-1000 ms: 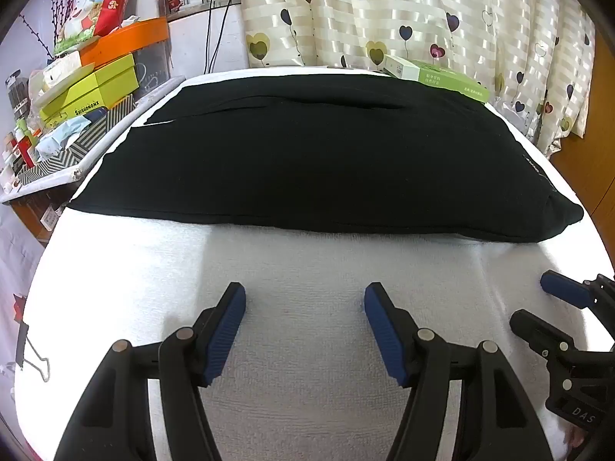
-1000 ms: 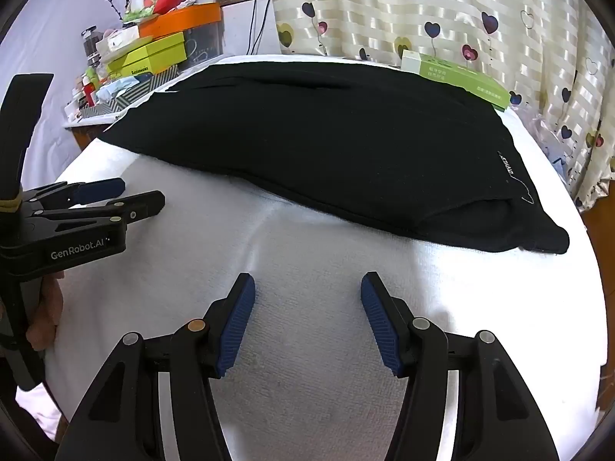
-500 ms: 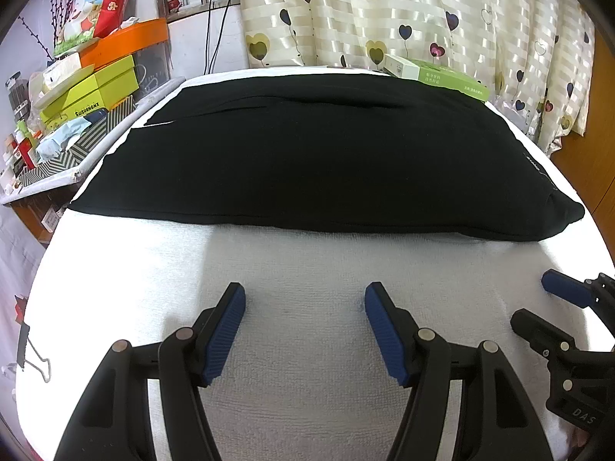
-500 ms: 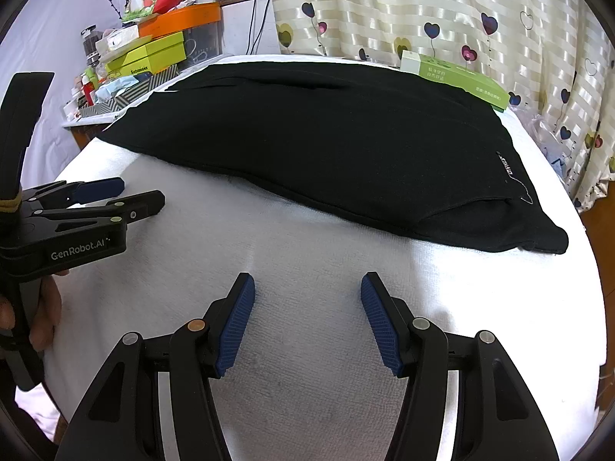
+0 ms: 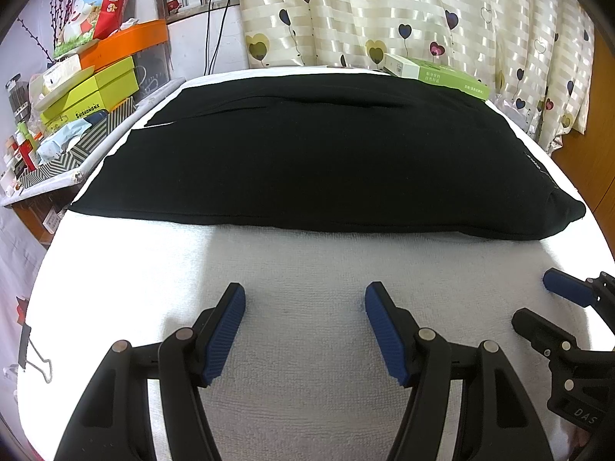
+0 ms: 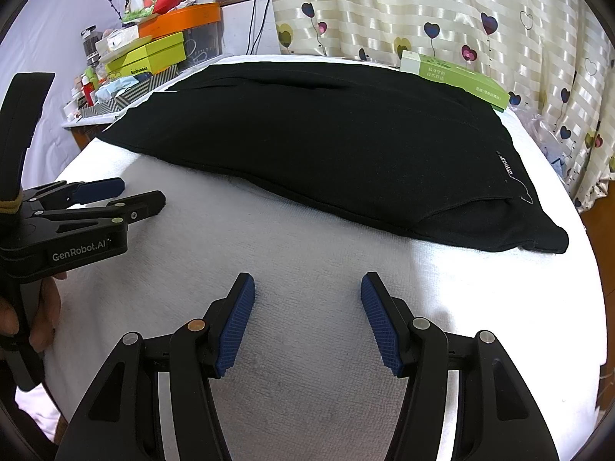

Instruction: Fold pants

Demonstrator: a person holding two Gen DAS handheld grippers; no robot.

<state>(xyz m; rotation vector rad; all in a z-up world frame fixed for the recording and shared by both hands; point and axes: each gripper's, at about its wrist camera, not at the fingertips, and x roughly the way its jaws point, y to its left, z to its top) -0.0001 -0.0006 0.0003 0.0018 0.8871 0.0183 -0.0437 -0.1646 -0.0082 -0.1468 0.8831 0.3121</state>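
Pants [image 5: 307, 161], matte black, lie folded oblong on nubby white towelling [image 5: 307, 269]; both grippers' jaws apart.

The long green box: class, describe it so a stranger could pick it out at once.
Start at the white towel-covered table, where black pants lie. Past their far right edge, before the heart-print curtain, sits the long green box. Unlike the yellow-green boxes stacked off-table, it lies alone.
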